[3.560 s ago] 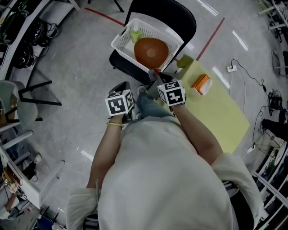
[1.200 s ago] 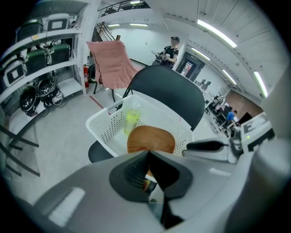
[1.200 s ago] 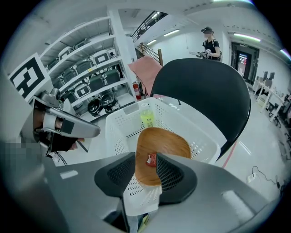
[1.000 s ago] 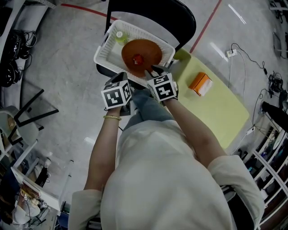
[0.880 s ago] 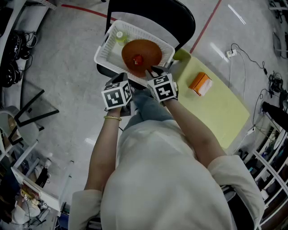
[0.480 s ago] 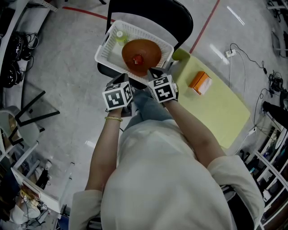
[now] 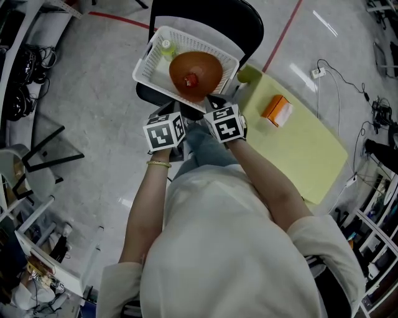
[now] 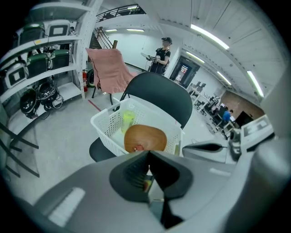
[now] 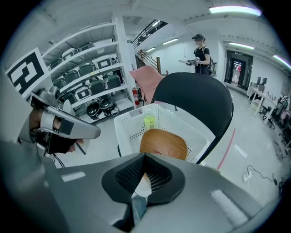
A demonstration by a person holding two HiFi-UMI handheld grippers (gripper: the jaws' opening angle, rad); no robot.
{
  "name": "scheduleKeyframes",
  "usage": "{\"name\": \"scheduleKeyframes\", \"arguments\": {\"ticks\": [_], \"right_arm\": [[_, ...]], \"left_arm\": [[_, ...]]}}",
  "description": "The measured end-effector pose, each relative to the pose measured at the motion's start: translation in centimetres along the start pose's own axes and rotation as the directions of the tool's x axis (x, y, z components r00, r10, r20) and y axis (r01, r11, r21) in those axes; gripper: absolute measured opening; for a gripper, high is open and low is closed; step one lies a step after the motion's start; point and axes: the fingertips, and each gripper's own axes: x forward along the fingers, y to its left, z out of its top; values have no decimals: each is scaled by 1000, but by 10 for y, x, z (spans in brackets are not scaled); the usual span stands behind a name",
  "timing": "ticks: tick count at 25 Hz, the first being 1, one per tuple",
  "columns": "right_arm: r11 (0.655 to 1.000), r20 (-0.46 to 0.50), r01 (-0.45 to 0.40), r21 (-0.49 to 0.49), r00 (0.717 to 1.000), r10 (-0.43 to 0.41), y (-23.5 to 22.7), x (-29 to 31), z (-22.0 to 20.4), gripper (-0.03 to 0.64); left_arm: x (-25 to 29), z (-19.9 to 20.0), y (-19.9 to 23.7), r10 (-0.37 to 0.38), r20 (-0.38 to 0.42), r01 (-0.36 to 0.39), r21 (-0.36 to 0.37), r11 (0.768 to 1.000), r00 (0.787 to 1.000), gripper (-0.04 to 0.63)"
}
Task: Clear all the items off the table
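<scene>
A white basket (image 7: 148,53) sits on a black chair (image 7: 208,15). In it are a wooden bowl (image 7: 198,66), a small red item (image 7: 191,79) lying in the bowl, and a green bottle (image 7: 165,46). My left gripper (image 8: 148,153) and right gripper (image 9: 144,154) hang side by side just short of the basket's near rim, both shut with nothing between their jaws. On the yellow-green table (image 7: 298,152) to the right lie an orange box (image 7: 277,110) and a green object (image 7: 247,75) at its far corner.
Cables and a power strip (image 7: 319,94) lie on the floor beyond the table. Shelving (image 7: 379,236) stands at the right, and more racks with gear (image 8: 34,59) at the left. A pink cloth (image 8: 111,68) hangs over a stand and a person (image 8: 162,52) stands far back.
The small red item that was at my right gripper's tip by the basket rim now lies in the bowl. Both grippers have drawn slightly back from the basket.
</scene>
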Motion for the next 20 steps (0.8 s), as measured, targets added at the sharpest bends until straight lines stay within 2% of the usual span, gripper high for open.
{"name": "scheduleKeyframes", "arguments": {"ticks": [20], "right_arm": [[1000, 72, 7, 16, 997, -8, 40, -61, -50, 0]], "left_arm": [[-58, -73, -19, -9, 50, 8, 22, 1000, 999, 9]]}}
